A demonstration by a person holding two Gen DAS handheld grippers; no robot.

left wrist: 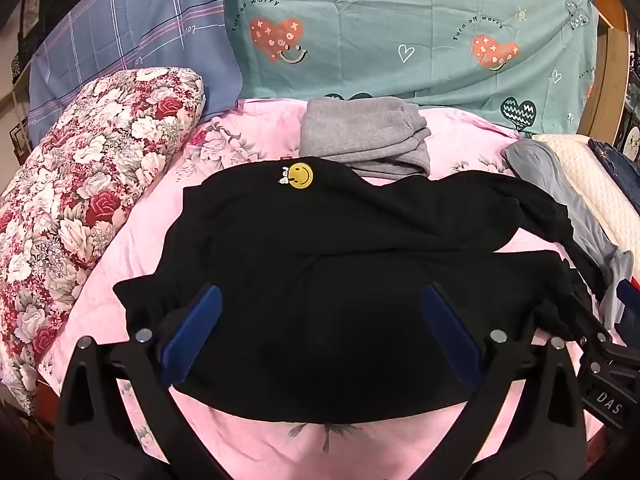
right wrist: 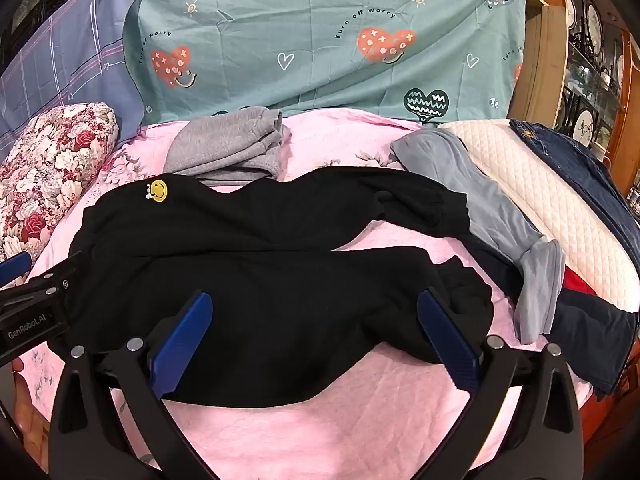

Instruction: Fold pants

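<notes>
- Left wrist view: the black pants (left wrist: 320, 264) are seen spread flat on the pink bedsheet (left wrist: 280, 440), with the waist end toward the left and the two legs running off to the right.
- The long axis is laid crosswise to both grippers, and the near leg lies directly ahead of and below each.
- The left gripper (left wrist: 320, 336) is held with jaws spread wide and nothing between the pads; it is judged nearer the waist end.
- The right gripper (right wrist: 314, 336) is likewise wide open and empty, and is judged nearer the leg cuffs.
- A yellow smiley patch (left wrist: 300, 176) marks the far waist corner.
- The far cuff partly overlaps a blue-grey garment (right wrist: 500, 216), so that edge is hard to make out.
- Folded grey pants (left wrist: 364, 136) lie beyond, just behind the black pair.
</notes>
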